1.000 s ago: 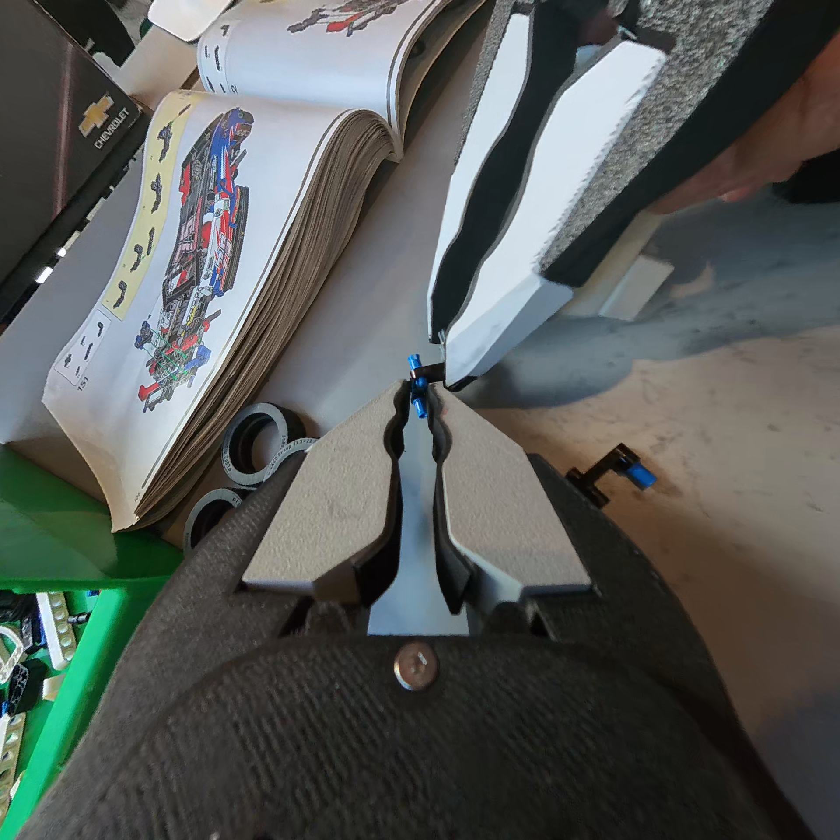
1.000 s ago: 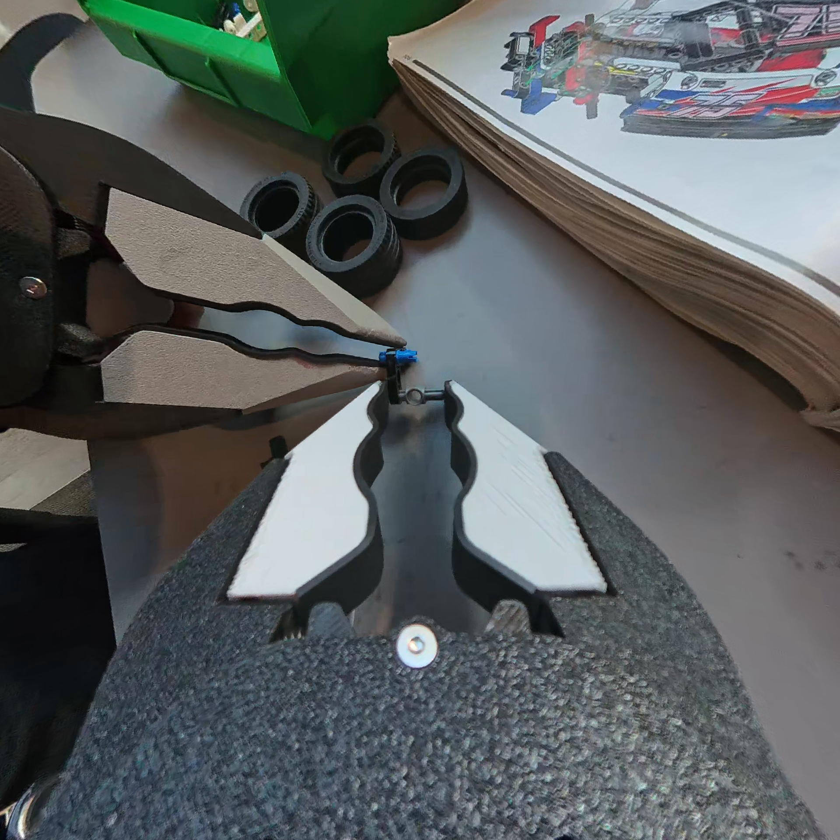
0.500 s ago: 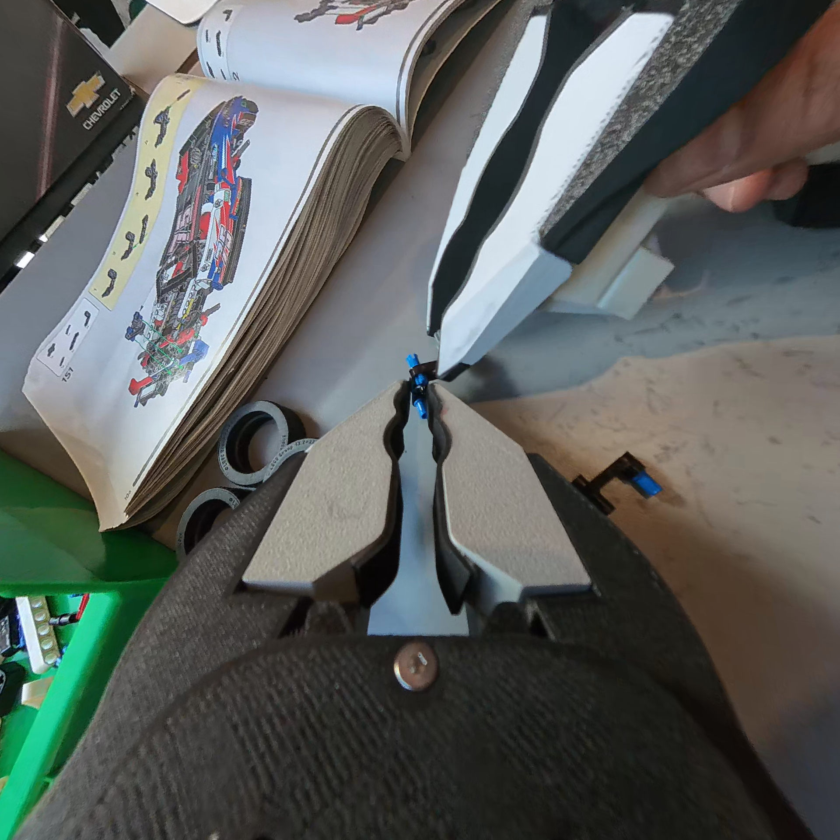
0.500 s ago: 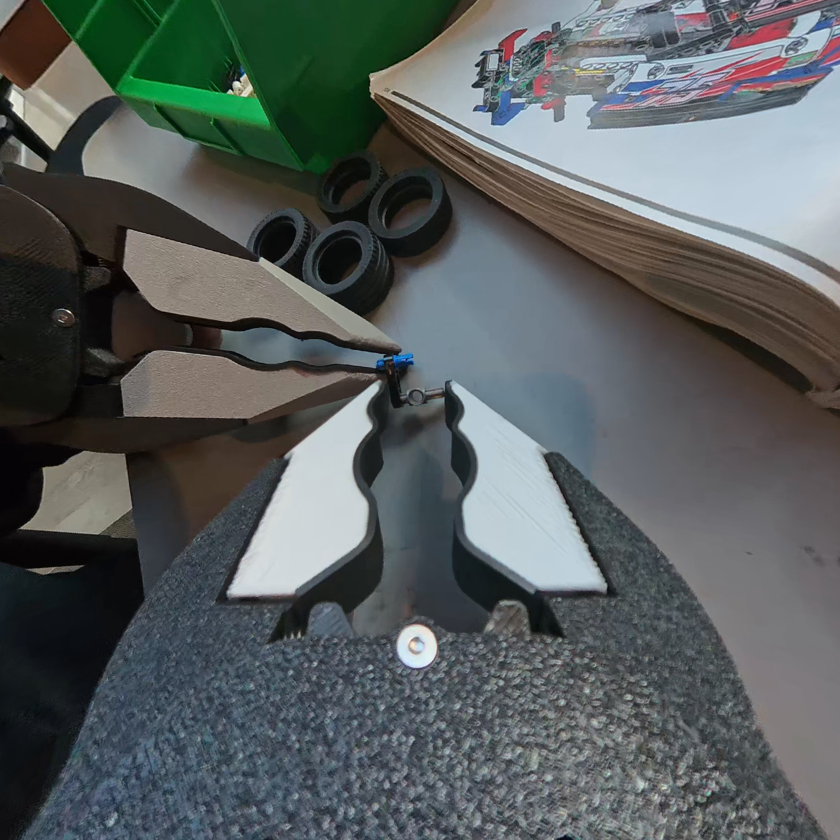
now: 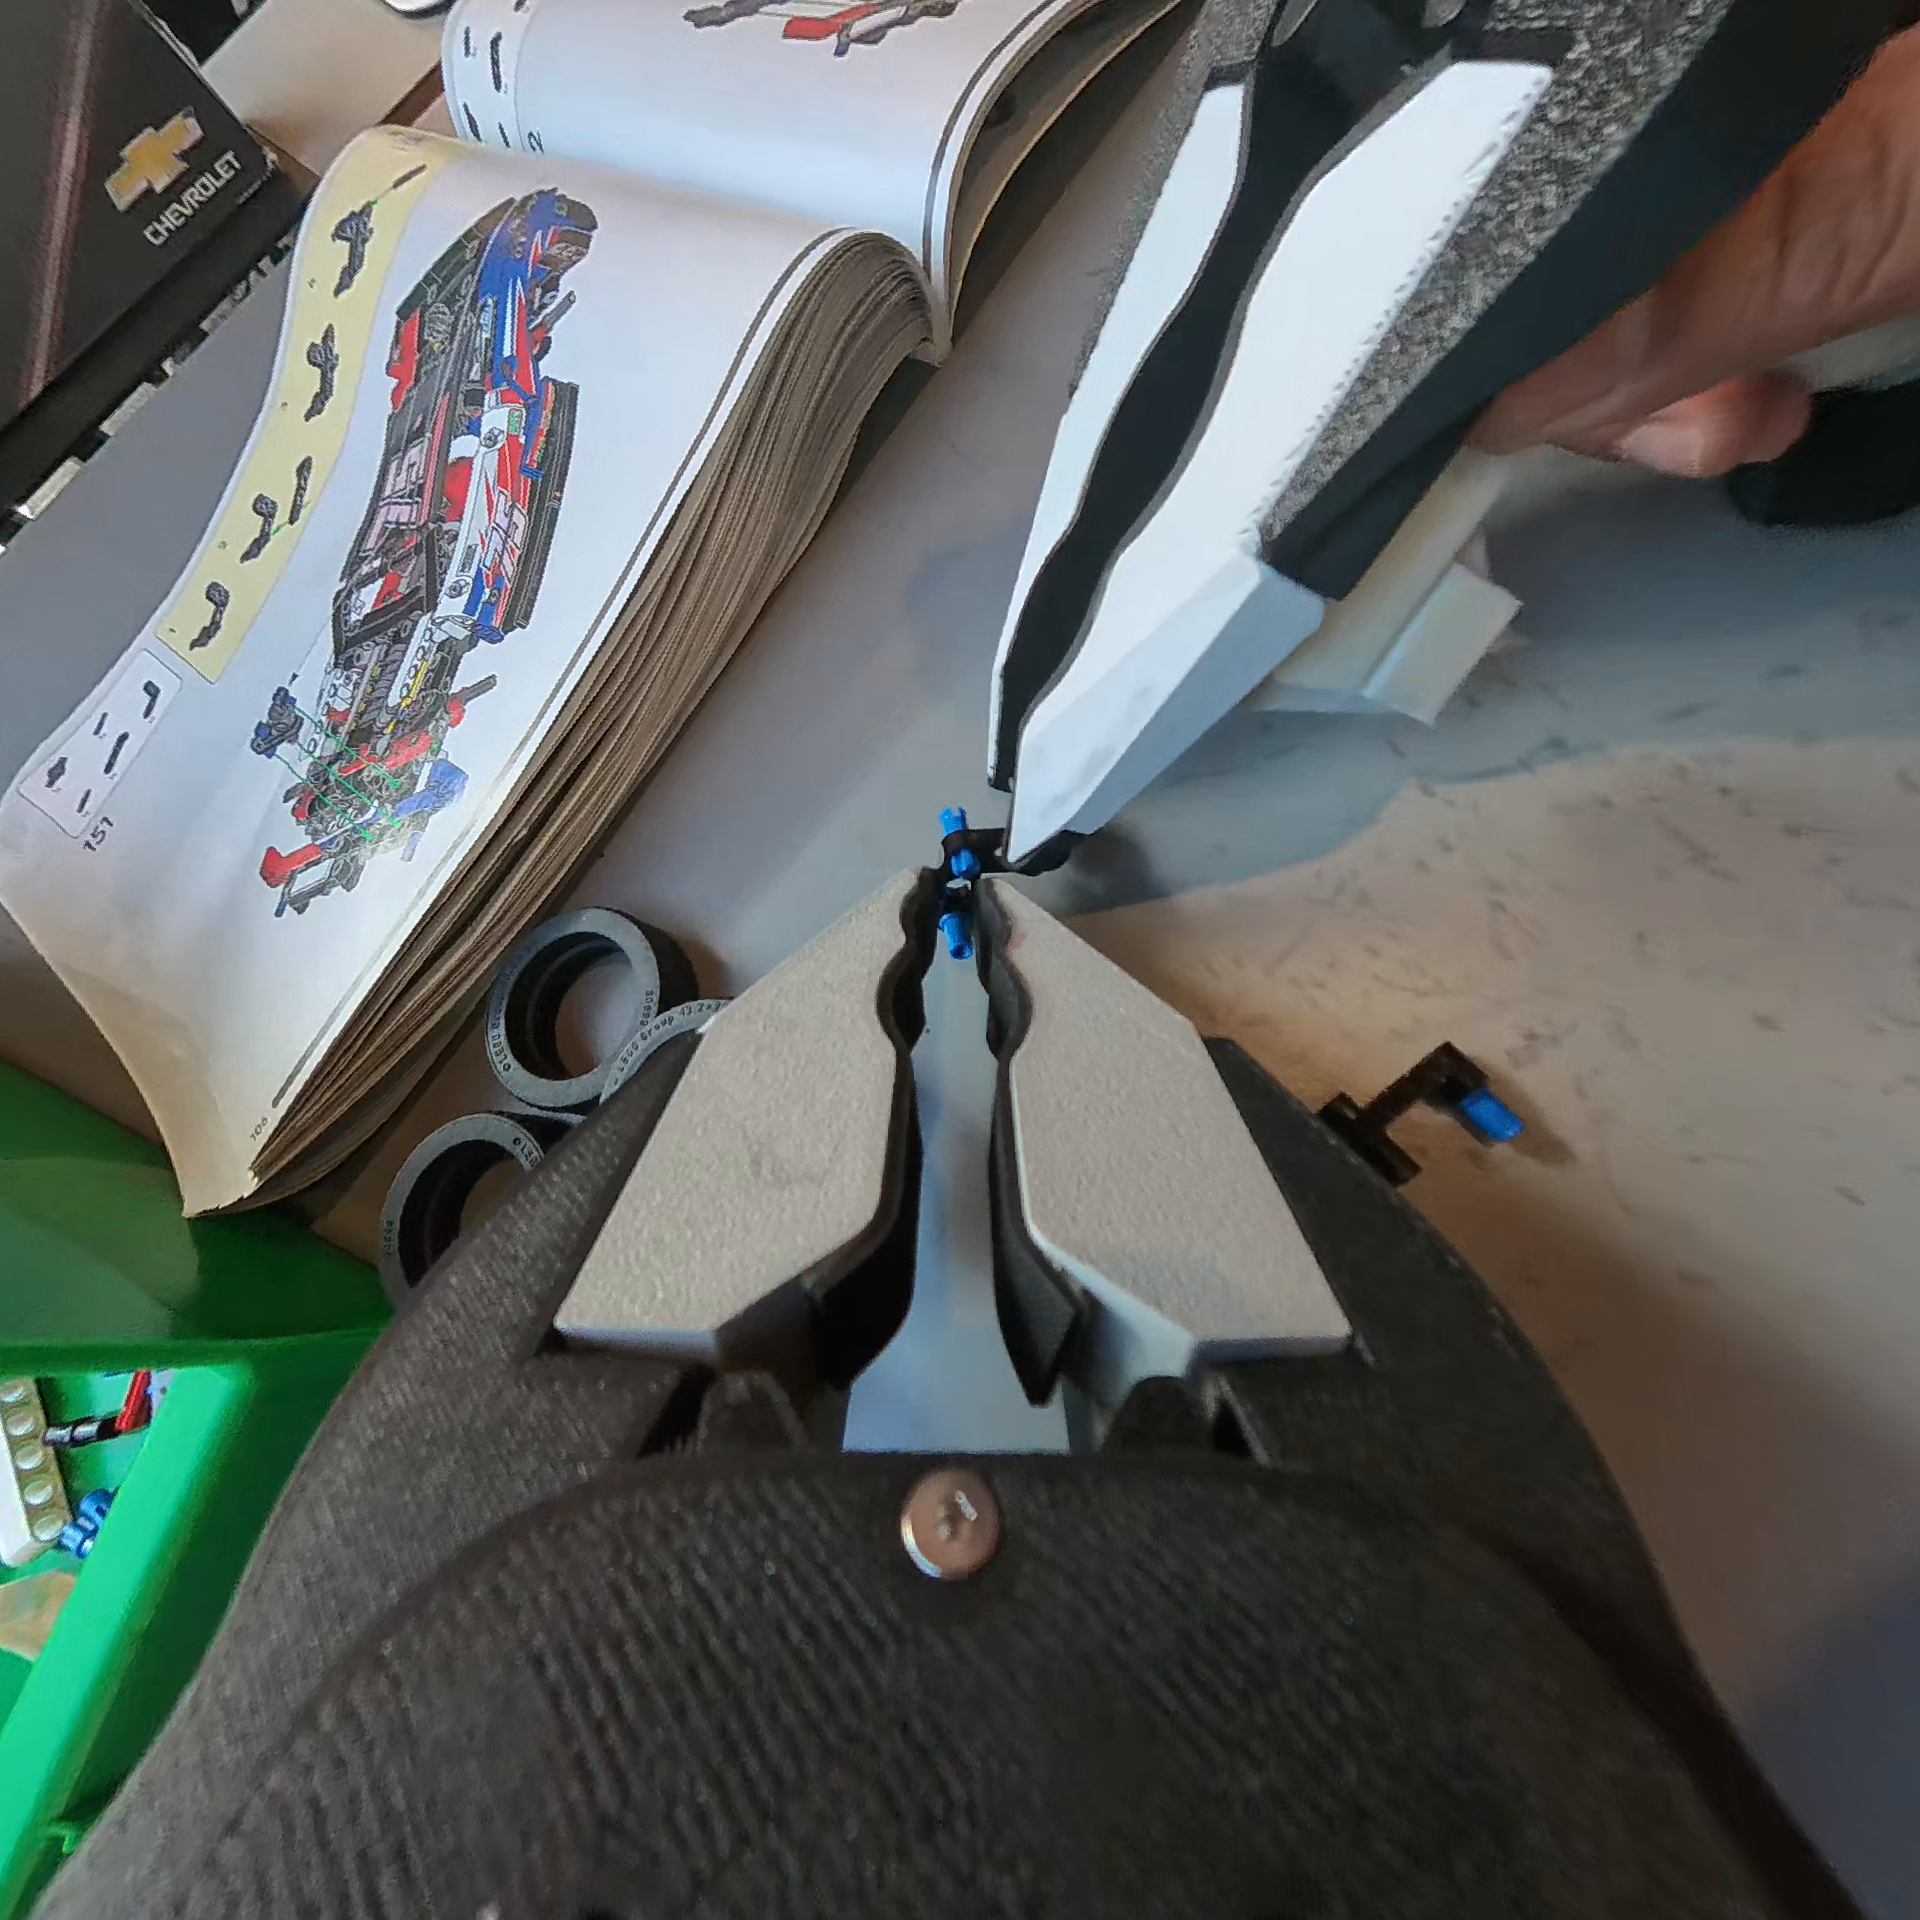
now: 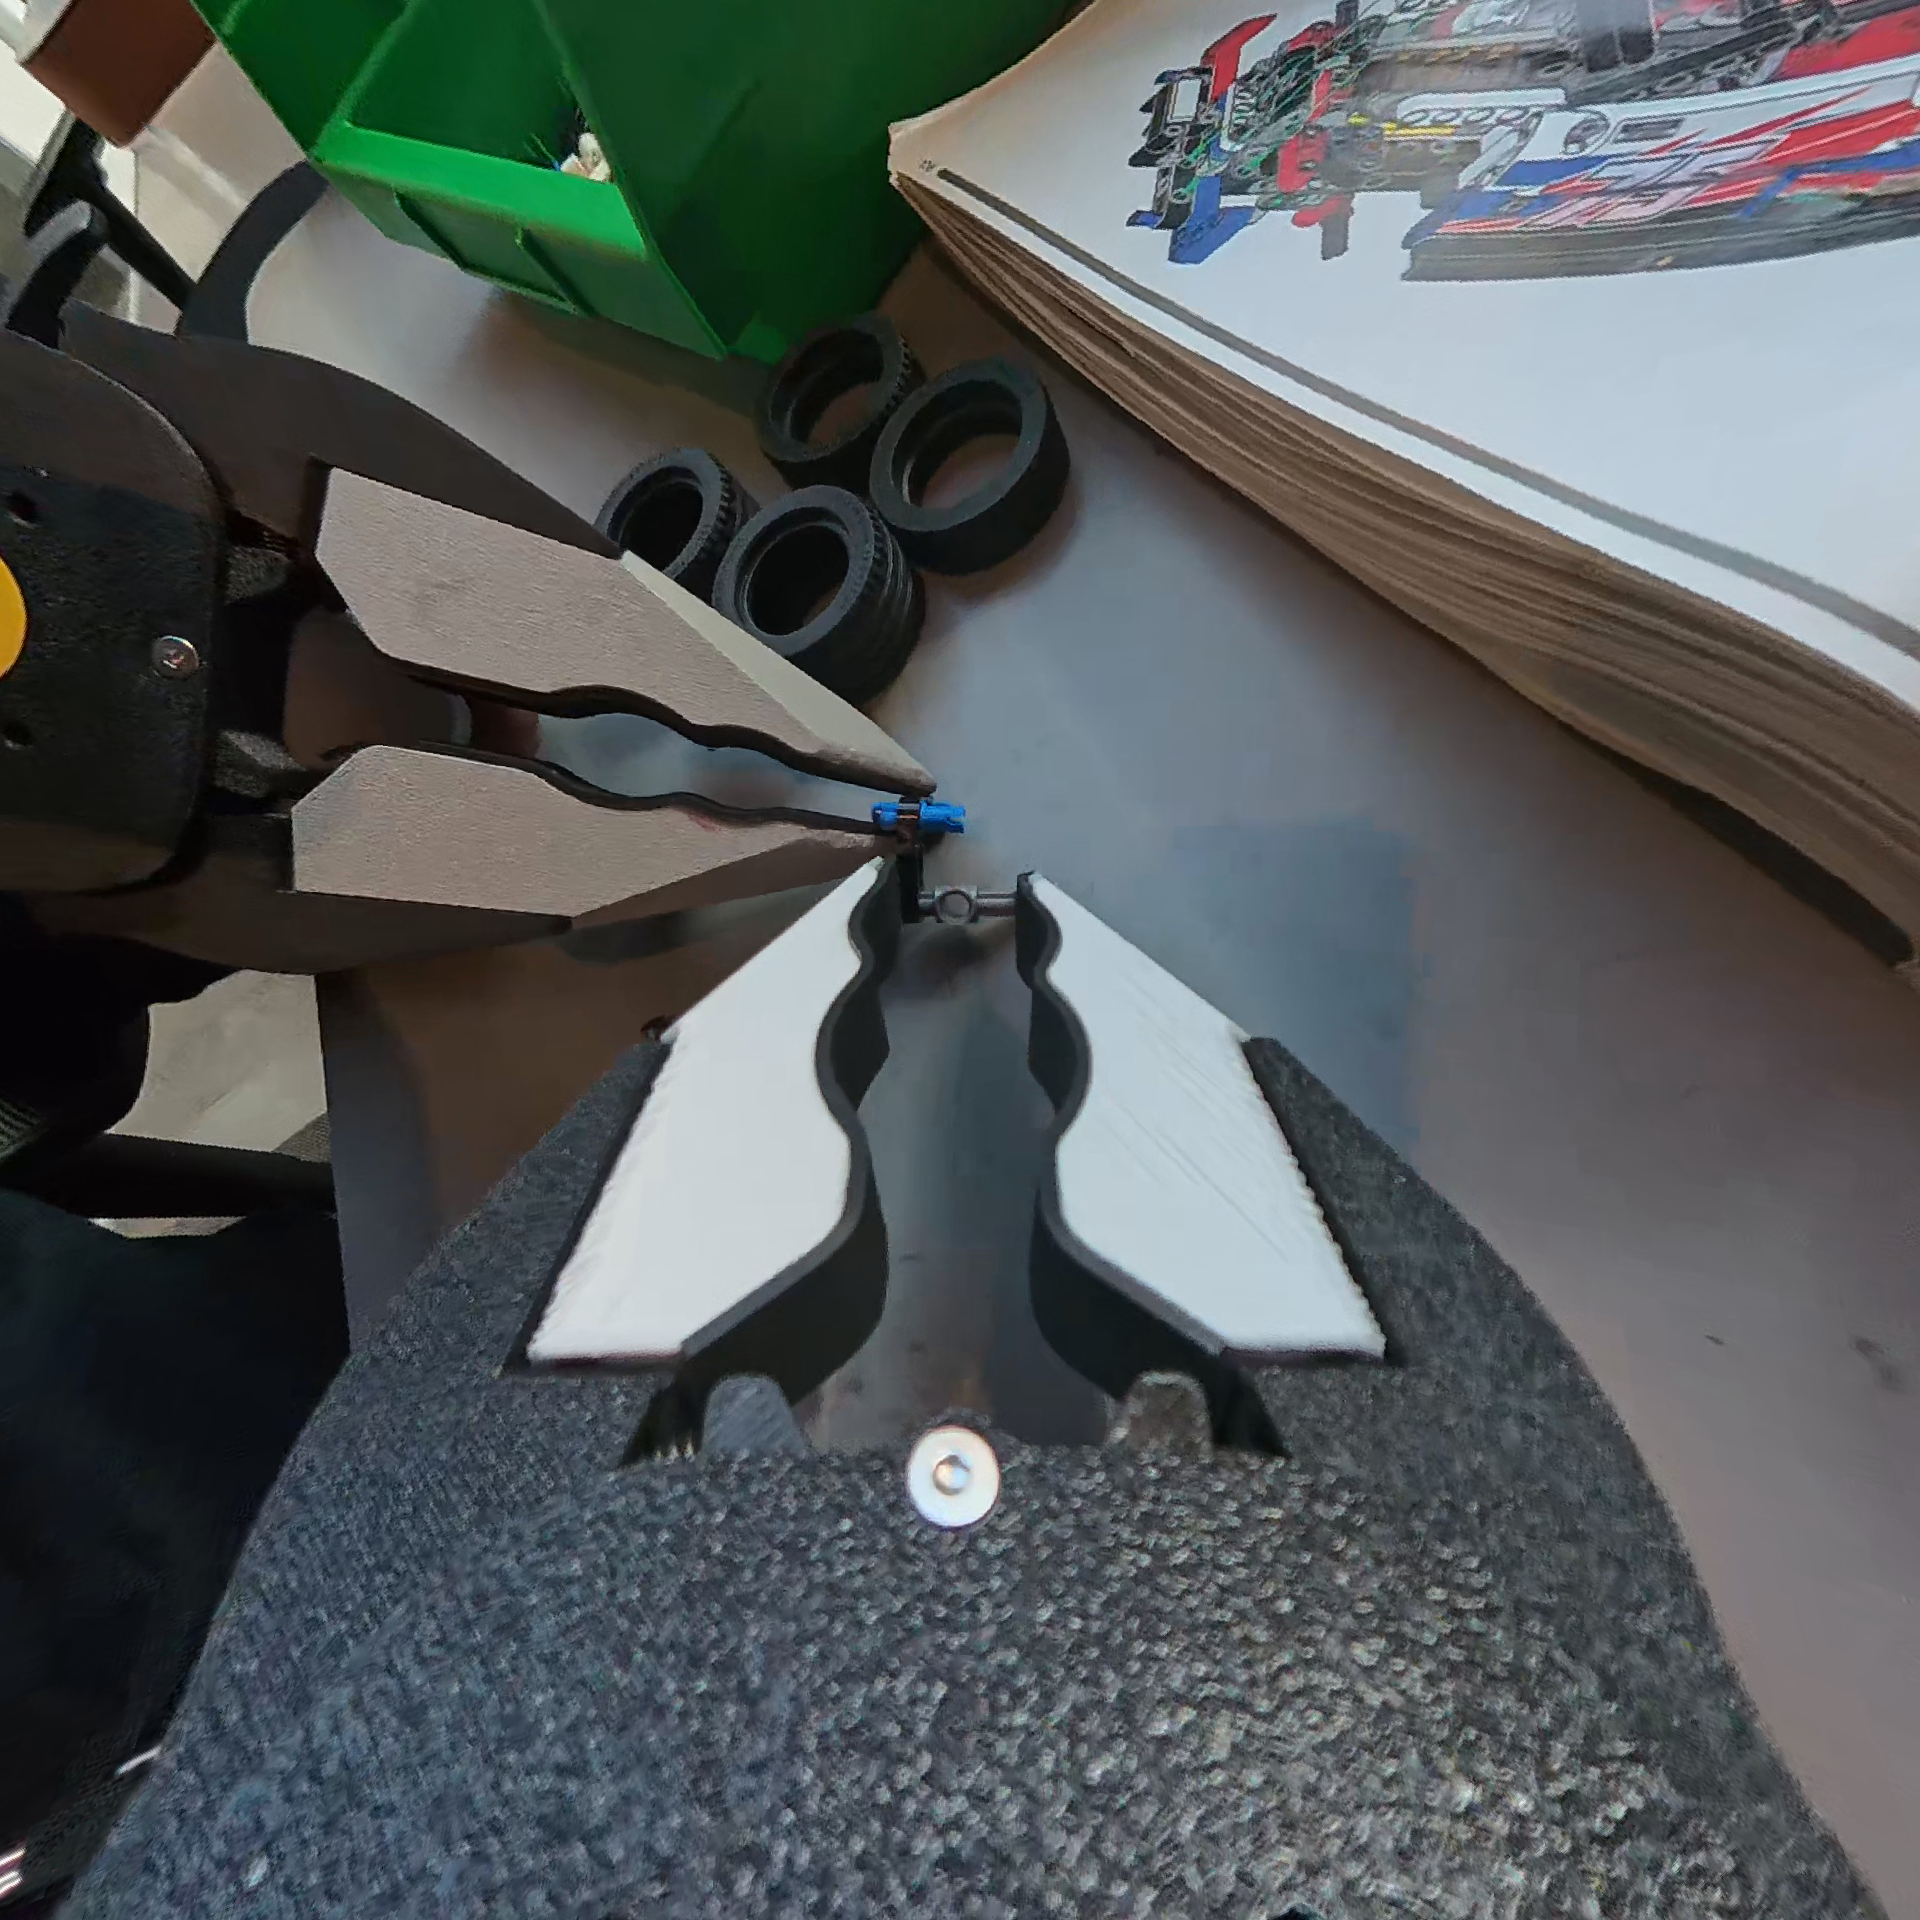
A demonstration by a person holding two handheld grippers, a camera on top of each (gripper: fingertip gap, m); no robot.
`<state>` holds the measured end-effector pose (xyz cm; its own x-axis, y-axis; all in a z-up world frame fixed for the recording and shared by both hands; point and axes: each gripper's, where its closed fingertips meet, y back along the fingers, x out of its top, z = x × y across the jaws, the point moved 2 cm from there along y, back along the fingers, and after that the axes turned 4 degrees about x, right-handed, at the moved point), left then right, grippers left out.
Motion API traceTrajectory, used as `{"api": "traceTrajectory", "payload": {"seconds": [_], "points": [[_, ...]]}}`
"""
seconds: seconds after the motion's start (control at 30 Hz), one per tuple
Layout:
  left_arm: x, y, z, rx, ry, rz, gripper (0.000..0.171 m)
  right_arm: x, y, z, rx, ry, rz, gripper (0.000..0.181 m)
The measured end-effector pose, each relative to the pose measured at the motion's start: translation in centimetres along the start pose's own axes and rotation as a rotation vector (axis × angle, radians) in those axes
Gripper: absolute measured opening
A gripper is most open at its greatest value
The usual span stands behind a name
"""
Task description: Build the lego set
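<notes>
My left gripper (image 5: 954, 894), with grey fingers, is shut on a small blue pin (image 5: 955, 928) at its tips. My right gripper (image 6: 956, 885), with white fingers, is shut on a small black connector piece (image 6: 951, 902) that spans its tips. The two meet tip to tip a little above the grey table. In the right wrist view the blue pin (image 6: 920, 818) sits through the upright end of the connector, held by the left gripper (image 6: 906, 812). In the left wrist view the right gripper (image 5: 1016, 821) comes down from the upper right.
An open instruction book (image 5: 468, 468) lies at the left, with several black tyres (image 6: 821, 582) beside it and a green parts bin (image 6: 623, 125) beyond. A second black piece with a blue pin (image 5: 1423, 1103) lies on the table at the right. A black box (image 5: 104, 208) stands at the far left. Both grippers' tips are close together, under 4 cm apart. Both grippers' tips are roughly 15 cm from the open instruction book (image 5: 468, 468).
Both grippers keep their grip and stay tip to tip. They have drifted slightly together over the table. The pin and connector remain joined.
</notes>
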<state>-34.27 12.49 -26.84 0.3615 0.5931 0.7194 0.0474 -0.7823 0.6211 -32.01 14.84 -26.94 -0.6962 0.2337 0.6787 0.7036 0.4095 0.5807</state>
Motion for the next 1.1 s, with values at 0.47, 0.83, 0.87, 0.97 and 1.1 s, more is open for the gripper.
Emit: {"api": "traceTrajectory", "payload": {"seconds": [0.47,0.83,0.87,0.97,1.1], "points": [[1.0,1.0,-0.9,0.018,0.003,0.126,0.005,2.5,4.0,-0.1,0.090,-0.036,0.282,0.028],[6.5,5.5,1.3,-0.580,0.543,0.529,0.004,2.3,6.7,-4.9,-0.119,0.565,0.356,0.022],[6.9,5.8,1.2,-0.614,0.579,0.560,0.004,2.6,7.0,-5.4,-0.141,0.600,0.372,0.020],[7.3,6.3,1.4,-0.686,0.657,0.575,0.005,2.6,7.4,-6.4,-0.153,0.670,0.376,0.008],[7.4,6.5,1.7,-0.834,0.791,0.543,0.004,2.6,8.2,-6.9,-0.154,0.689,0.426,0.012]]}}
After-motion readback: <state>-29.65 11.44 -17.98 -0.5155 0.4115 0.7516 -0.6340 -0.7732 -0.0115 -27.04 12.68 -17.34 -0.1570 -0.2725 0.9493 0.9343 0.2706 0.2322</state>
